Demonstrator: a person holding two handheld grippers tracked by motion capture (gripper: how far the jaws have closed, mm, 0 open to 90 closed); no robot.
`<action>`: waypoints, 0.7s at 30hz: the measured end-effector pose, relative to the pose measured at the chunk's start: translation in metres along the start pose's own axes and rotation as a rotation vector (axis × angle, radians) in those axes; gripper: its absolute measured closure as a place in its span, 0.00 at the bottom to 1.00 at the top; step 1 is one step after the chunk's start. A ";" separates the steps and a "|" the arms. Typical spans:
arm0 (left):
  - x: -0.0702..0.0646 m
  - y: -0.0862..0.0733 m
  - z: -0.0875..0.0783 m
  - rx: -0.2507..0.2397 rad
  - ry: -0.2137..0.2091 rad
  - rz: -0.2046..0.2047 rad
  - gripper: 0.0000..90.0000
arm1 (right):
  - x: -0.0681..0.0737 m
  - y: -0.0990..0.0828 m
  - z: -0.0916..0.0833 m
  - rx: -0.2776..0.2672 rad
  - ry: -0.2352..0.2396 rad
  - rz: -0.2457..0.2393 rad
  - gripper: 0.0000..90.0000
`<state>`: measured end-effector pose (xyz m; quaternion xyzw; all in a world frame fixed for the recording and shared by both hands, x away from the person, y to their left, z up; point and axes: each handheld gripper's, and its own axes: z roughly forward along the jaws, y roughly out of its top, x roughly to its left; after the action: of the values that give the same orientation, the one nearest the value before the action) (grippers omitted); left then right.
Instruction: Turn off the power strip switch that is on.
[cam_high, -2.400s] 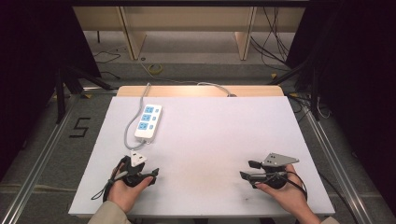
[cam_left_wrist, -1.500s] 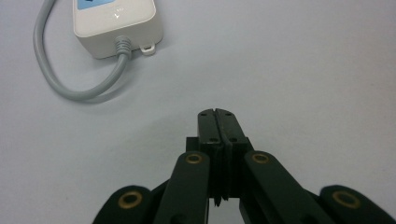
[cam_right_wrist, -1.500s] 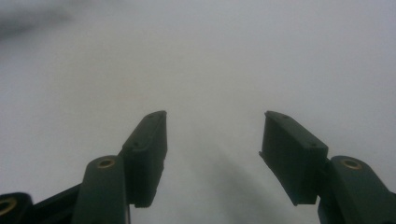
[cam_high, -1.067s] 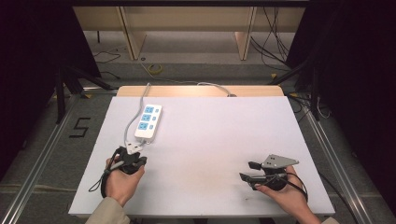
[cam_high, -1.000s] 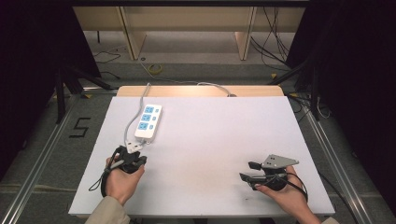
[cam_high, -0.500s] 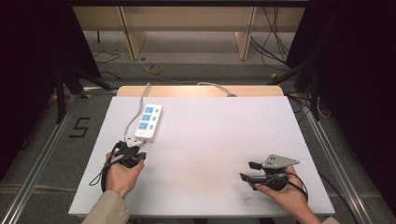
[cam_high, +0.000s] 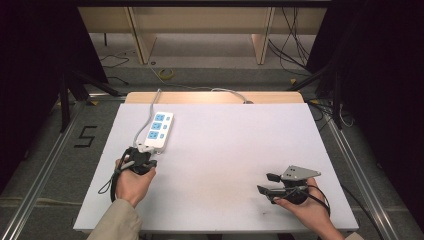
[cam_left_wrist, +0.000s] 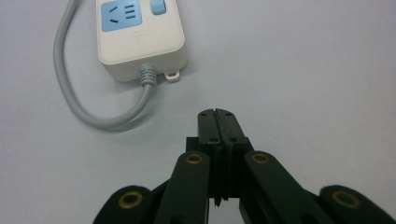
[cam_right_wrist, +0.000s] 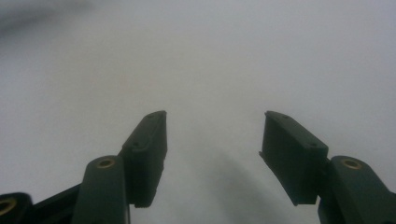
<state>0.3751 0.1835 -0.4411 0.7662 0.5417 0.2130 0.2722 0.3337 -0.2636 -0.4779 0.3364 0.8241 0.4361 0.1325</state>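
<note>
The left gripper (cam_high: 141, 159) has moved up toward twelve o'clock, fingers pressed together just short of the power strip (cam_high: 157, 130) on the white surface (cam_high: 225, 145). The right gripper (cam_high: 269, 183) stays at five o'clock, fingers spread.

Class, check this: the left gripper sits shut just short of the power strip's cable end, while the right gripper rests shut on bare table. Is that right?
One thing is wrong: the right gripper is open, its jaws spread wide apart over the bare table, as the right gripper view shows. The left gripper is indeed shut just short of the power strip's cable end.
</note>
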 end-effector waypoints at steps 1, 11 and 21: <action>0.000 0.001 0.000 0.003 -0.001 0.001 1.00 | 0.000 0.000 0.000 0.001 0.001 -0.002 0.46; 0.004 0.010 0.001 0.009 0.011 0.003 1.00 | 0.000 0.000 0.000 -0.003 0.000 -0.007 0.46; 0.008 0.016 0.003 0.009 0.020 -0.007 1.00 | 0.000 0.000 0.000 -0.001 0.000 -0.007 0.46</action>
<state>0.3908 0.1862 -0.4324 0.7635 0.5479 0.2171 0.2642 0.3336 -0.2634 -0.4780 0.3335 0.8250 0.4360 0.1343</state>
